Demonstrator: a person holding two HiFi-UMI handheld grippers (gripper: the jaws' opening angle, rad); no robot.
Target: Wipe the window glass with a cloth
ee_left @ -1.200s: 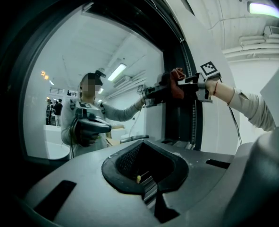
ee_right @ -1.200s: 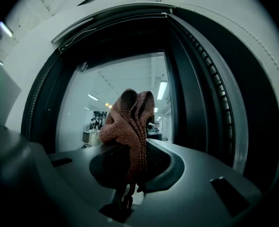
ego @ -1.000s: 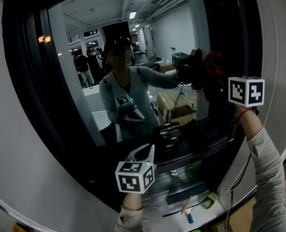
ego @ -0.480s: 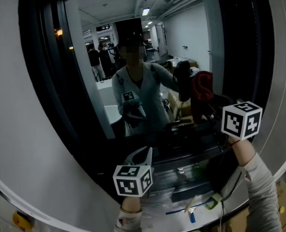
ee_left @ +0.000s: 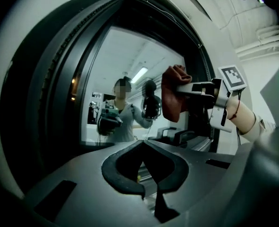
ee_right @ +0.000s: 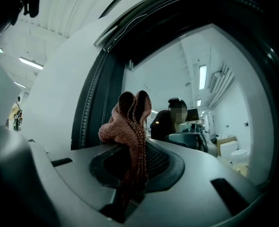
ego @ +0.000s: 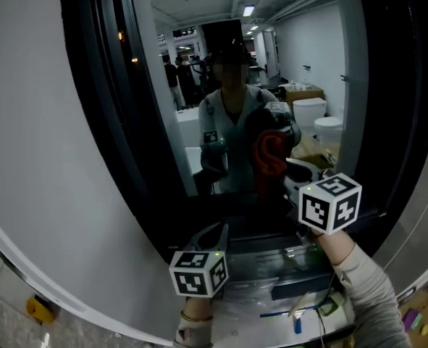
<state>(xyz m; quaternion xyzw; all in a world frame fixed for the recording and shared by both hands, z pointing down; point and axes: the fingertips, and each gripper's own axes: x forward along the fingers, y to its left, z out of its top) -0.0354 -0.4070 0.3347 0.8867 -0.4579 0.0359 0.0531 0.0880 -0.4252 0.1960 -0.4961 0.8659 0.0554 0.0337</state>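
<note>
A red knitted cloth [ego: 270, 159] is pressed against the window glass [ego: 304, 71] near its lower middle. My right gripper [ego: 289, 177] is shut on it. In the right gripper view the cloth [ee_right: 130, 122] bunches up from between the jaws of that gripper [ee_right: 133, 167], with the glass [ee_right: 203, 108] just ahead. My left gripper [ego: 215, 232] hangs lower, below the glass edge, shut with nothing in it. The left gripper view shows its jaws [ee_left: 143, 148] meeting, with the cloth [ee_left: 172, 96] and the right gripper [ee_left: 192, 90] up to the right. The glass mirrors the person and both grippers.
A thick dark frame [ego: 101, 114] rings the glass, set in a curved white panel [ego: 32, 136]. Below the window a table [ego: 242, 317] holds clear plastic bags, a blue pen [ego: 275, 313] and a tape roll [ego: 328, 307]. A yellow object [ego: 37, 308] lies at lower left.
My right gripper has swept the cloth leftward and down across the glass, from the upper right toward the lower middle. The left gripper has stayed low.
</note>
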